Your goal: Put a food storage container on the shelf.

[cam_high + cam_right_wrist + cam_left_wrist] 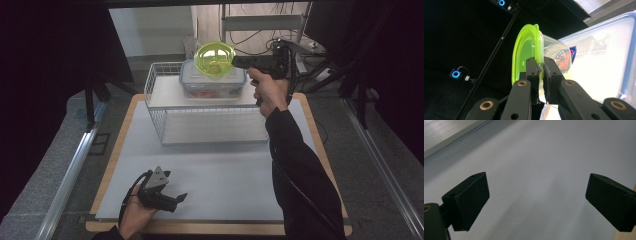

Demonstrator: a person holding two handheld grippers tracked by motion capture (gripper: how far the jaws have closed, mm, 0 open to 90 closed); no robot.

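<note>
Green-lidded clear tub (pixel 541 60) is clamped by its rim in the nearly closed right gripper (pixel 541 70).

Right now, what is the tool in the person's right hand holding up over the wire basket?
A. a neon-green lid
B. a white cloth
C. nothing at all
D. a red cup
A: the right gripper has its fingers pinched on the rim of the neon-green lid, held above the wire basket.

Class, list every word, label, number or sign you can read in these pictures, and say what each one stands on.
No text can be read.
Red and blue label on the clear cup held by the right gripper: too blurred to read.
</note>
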